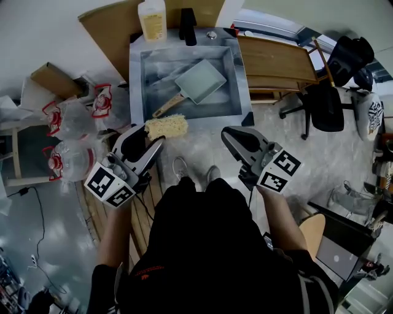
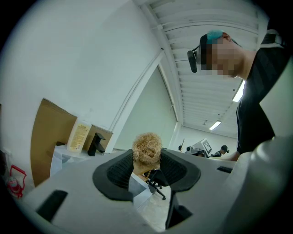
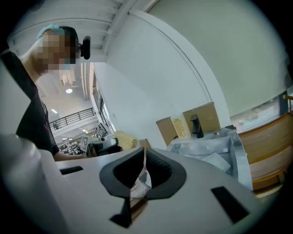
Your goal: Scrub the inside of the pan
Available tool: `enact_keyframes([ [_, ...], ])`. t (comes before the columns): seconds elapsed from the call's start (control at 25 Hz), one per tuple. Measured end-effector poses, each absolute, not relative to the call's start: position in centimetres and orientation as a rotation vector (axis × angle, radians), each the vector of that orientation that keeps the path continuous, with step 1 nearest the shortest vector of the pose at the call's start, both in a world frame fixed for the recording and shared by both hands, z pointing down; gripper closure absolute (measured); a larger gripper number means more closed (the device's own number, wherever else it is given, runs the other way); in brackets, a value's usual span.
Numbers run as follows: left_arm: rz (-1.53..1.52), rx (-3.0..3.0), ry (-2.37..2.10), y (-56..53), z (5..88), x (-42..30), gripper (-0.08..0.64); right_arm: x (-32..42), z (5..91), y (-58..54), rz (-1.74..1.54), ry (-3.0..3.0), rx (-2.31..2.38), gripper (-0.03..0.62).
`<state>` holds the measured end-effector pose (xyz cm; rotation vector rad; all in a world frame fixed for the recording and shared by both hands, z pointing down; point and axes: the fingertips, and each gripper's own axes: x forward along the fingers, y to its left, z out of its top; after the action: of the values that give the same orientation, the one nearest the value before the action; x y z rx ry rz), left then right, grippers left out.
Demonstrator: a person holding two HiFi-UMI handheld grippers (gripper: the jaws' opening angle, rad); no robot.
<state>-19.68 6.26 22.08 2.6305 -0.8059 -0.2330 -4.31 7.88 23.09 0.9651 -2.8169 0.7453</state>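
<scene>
A square grey pan (image 1: 201,81) with a wooden handle (image 1: 167,107) lies inside the metal sink (image 1: 138,86); in the right gripper view the pan (image 3: 215,161) shows pale in the basin. My left gripper (image 1: 153,140) hovers just in front of the sink's near left corner, shut on a straw-coloured fibrous scrubber (image 1: 166,127). In the left gripper view the scrubber (image 2: 146,148) bulges up between the jaws of the left gripper (image 2: 147,162). My right gripper (image 1: 228,134) hangs near the sink's front right corner, and in its own view the right gripper (image 3: 144,157) is shut with nothing in it.
A soap bottle (image 1: 152,18) and a black faucet (image 1: 188,27) stand at the sink's back rim. A wooden bench (image 1: 276,61) and a black office chair (image 1: 325,104) sit to the right. Bagged plastic bottles (image 1: 73,122) pile up at the left.
</scene>
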Motion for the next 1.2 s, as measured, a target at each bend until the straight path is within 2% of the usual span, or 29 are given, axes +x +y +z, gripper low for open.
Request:
enact_keyframes([
  [0.44,-0.198,2.606,-0.830,2.3,23.5,-18.3,0.379,-3.0,24.3,3.1,0.786,-2.816,0.939,0.586],
  [1.2,-0.046,2.498,-1.006,-10.5,28.8,-10.1,0.379,4.1,29.2,-9.6,0.909,-2.801,0.692,0.586],
])
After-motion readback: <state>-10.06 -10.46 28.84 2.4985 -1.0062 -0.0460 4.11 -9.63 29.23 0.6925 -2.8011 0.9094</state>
